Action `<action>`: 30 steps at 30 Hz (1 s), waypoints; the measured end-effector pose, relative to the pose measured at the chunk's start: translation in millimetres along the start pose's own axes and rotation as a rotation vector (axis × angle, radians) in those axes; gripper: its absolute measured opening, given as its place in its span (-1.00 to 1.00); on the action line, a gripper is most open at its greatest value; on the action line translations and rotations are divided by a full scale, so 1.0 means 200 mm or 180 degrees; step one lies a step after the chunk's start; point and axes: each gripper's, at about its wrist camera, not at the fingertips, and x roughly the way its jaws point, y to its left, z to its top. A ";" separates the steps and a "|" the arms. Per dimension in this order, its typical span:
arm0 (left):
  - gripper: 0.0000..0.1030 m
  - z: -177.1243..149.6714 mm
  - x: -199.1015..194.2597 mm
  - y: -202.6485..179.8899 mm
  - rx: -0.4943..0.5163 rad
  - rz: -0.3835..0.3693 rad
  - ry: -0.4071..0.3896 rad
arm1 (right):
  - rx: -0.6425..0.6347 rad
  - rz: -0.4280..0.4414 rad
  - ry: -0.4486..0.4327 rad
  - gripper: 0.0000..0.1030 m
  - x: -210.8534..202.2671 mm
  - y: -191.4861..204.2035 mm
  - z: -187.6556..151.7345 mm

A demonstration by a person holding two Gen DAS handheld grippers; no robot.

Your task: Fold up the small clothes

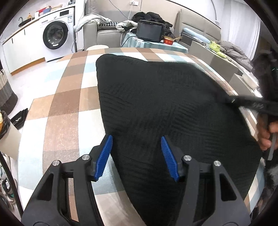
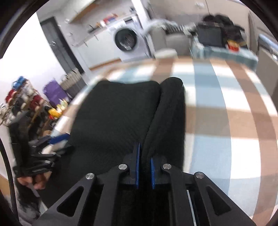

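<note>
The right gripper's fingers (image 2: 144, 166) pinch a raised fold of the black garment (image 1: 156, 107); the left gripper's fingers (image 1: 136, 156) stand spread, empty, over its near edge at 6 o'clock. It lies on the checked table (image 1: 64, 104). A side fold seems underway; next, carry that edge across toward 9 o'clock.

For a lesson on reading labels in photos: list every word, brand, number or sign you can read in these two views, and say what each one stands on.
No text can be read for certain in either view.
Washing machine: a display and a label on its front panel, too small to read.
Red bowl: light markings on its side, too small to read.
Wall socket: no legible marking.
Right wrist view: too blurred for any text.
</note>
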 end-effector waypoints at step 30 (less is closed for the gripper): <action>0.09 0.26 0.20 0.16 -0.0251 0.0114 -0.0129 | 0.0075 -0.0330 -0.0253 -0.49 0.02 -0.02 0.23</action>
